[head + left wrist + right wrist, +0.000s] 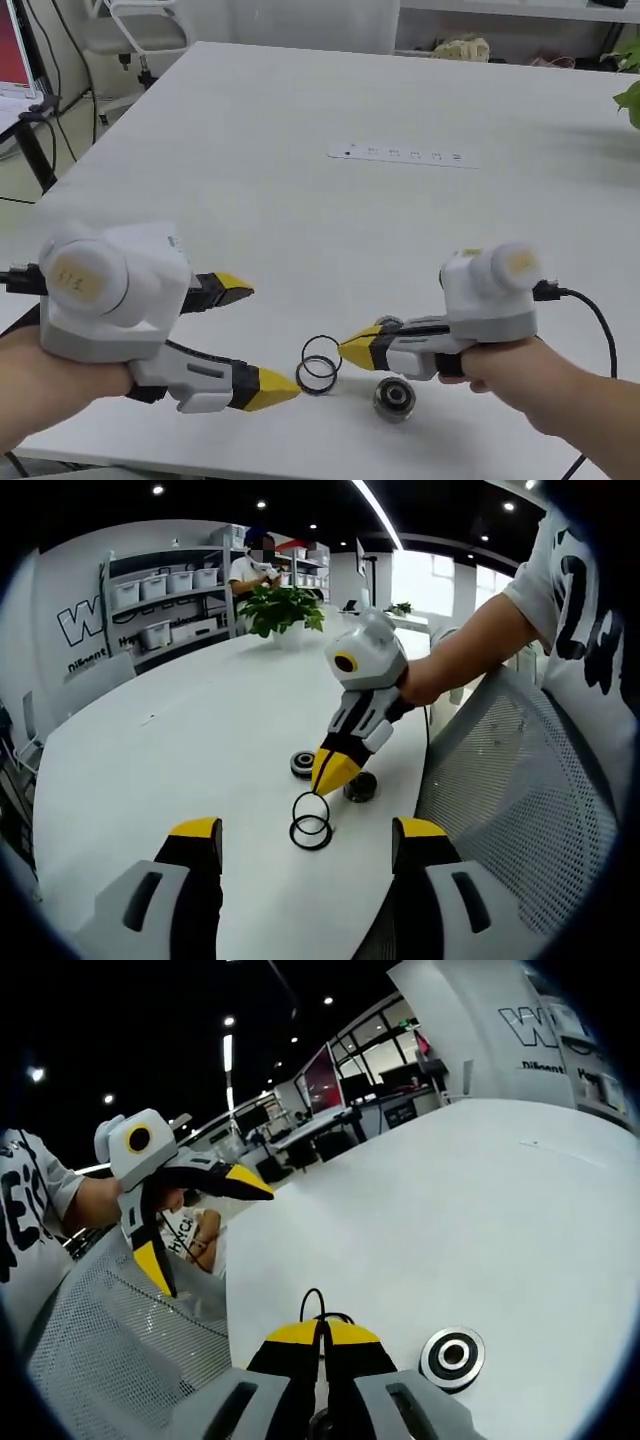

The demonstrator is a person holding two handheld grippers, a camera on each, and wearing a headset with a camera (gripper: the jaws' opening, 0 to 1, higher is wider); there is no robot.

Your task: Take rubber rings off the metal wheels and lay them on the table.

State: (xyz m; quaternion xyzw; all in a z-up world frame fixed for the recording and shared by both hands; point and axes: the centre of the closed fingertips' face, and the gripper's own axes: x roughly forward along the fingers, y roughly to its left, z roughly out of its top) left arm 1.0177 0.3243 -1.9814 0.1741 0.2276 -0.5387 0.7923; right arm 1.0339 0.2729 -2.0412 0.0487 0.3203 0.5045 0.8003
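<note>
The right gripper is holding its jaws pressed together, and they seem to be pinching the edge of a rubber ring, whose thin black loop is rising from the tips toward 12 o'clock in the right gripper view. In the head view this ring is sitting at 9 o'clock of those tips, low over the table or already resting on it; I cannot tell which. A second ring is lying flat just at 6 o'clock of it, the two overlapping or touching. The left gripper is hovering at 9 o'clock of both rings with its jaws spread wide and nothing between them. One metal wheel is standing on the table at 4 o'clock of the rings, and another wheel is peeking out behind the right gripper at 2 o'clock. Whether either wheel is carrying a ring is too small to tell. The step in hand looks like laying the ring down. To do it well, the right gripper should be lowering until the loop is lying flat, parting its jaws only a little, then backing off toward 3 o'clock without snagging the rubber or dragging the second ring, while the left gripper is waiting clear
</note>
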